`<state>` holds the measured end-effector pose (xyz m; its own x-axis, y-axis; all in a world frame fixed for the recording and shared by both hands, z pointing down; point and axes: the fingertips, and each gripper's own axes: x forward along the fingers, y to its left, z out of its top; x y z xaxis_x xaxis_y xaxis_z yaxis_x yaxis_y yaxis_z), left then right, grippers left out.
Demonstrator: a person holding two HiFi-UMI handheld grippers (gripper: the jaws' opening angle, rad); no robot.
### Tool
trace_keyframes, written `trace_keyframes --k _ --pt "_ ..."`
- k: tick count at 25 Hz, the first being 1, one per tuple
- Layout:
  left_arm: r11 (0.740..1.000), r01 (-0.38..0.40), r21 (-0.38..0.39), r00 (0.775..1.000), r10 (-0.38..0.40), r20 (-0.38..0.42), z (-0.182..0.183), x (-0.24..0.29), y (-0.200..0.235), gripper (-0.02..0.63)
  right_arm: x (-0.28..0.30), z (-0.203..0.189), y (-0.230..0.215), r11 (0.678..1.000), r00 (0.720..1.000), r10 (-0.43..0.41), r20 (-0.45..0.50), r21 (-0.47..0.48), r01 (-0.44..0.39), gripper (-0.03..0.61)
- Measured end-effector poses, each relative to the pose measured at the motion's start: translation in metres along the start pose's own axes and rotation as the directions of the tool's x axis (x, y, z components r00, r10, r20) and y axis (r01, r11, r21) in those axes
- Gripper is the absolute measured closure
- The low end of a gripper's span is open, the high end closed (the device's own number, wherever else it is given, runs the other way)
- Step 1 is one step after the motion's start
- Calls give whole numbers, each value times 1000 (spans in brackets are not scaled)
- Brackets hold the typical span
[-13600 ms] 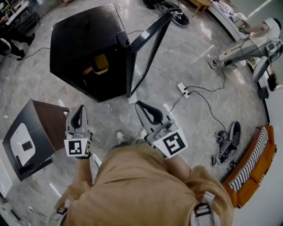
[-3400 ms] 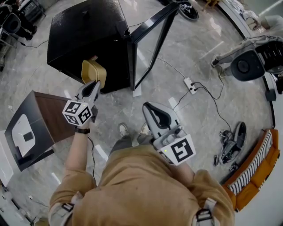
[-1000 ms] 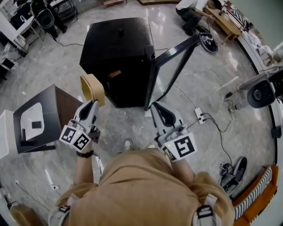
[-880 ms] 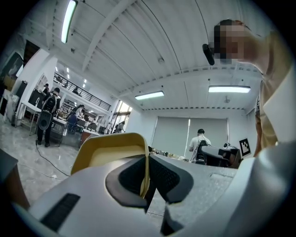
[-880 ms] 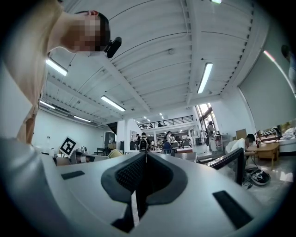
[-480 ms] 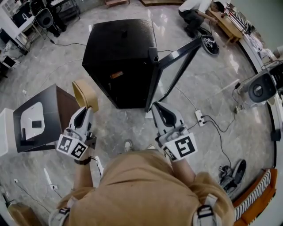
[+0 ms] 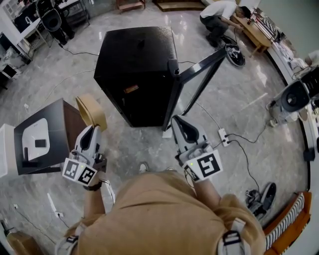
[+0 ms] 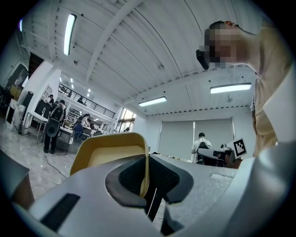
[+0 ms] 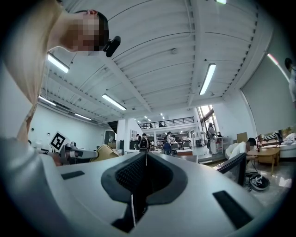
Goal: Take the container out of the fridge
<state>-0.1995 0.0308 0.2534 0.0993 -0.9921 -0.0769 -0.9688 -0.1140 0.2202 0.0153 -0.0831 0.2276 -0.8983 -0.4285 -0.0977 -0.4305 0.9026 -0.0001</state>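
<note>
The yellow container [image 7: 91, 110] is out of the black fridge [image 7: 135, 69] and hangs in the air to the fridge's left. My left gripper [image 7: 90, 133] is shut on the container's rim, and in the left gripper view the container [image 8: 111, 154] stands tilted with its wall pinched between the jaws. The fridge door [image 7: 201, 74] stands open to the right. My right gripper [image 7: 178, 125] is shut with nothing in it and hovers before the fridge's open front. In the right gripper view the right gripper [image 9: 145, 159] points level across the room and the container [image 9: 107, 152] shows at the left.
A brown side table [image 7: 45, 137] with a white device stands at the left, just beside the container. A power strip [image 7: 223, 136] and cables lie on the marble floor at the right. A person [image 7: 219, 15] crouches at the far back. Shoes [image 7: 257, 196] and an orange cushion lie at the lower right.
My left gripper has drawn back and leftward with the container, away from the fridge and toward the side table. The right gripper has barely moved.
</note>
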Motion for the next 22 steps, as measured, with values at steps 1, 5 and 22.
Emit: trace_keyframes --k 1,5,22 --pt "1000 -3 -2 1000 3 5 2 -2 0 591 1 1 0 1000 1000 3 1 -5 -3 574" --pt "1000 -18 -12 1000 18 24 8 -9 3 591 6 1 -1 1000 1000 8 -3 -15 -8 574" --pt "999 -42 -28 996 44 74 20 -22 7 591 20 15 -13 999 1000 6 20 -38 -5 574"
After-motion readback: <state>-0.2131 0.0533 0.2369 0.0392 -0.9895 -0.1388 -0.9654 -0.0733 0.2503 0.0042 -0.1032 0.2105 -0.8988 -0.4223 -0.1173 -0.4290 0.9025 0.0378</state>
